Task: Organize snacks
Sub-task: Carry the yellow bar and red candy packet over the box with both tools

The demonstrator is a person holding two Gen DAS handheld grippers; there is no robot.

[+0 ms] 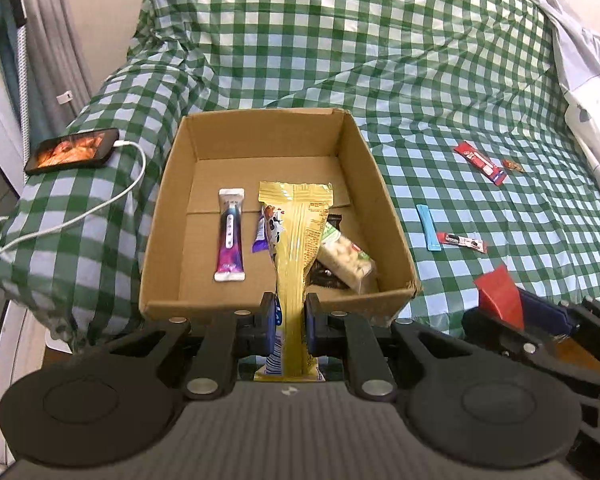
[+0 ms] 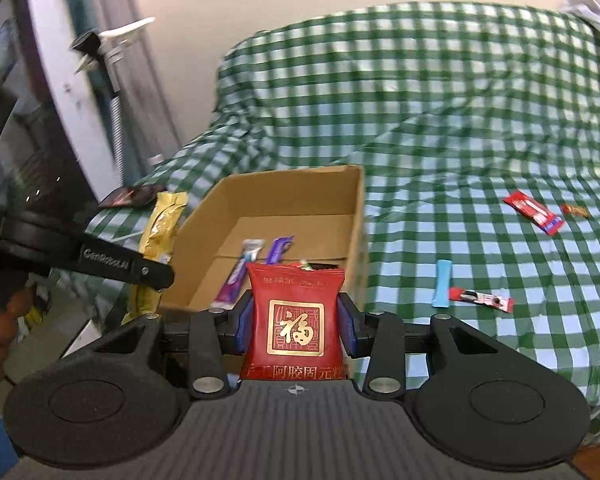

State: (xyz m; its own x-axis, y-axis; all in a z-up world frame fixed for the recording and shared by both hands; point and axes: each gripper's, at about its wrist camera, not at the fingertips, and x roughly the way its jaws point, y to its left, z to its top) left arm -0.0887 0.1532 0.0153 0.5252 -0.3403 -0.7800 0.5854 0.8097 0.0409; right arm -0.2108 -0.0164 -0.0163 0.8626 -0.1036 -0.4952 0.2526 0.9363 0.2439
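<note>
Left claw [image 1: 287,322] grips yellow packet [image 1: 294,248]; right claw [image 2: 296,320] grips red pouch [image 2: 296,320].

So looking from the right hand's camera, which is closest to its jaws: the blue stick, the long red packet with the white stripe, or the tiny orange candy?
1. The blue stick, lying on the checked cloth to the right of the cardboard box, is nearest.
2. The long red packet, farther back on the right.
3. The tiny orange candy, just beyond it, is farthest.

Box [image 1: 276,160] on bed [image 1: 380,40]; phone [image 1: 72,151] left; loose snacks [image 1: 462,241] right.
</note>
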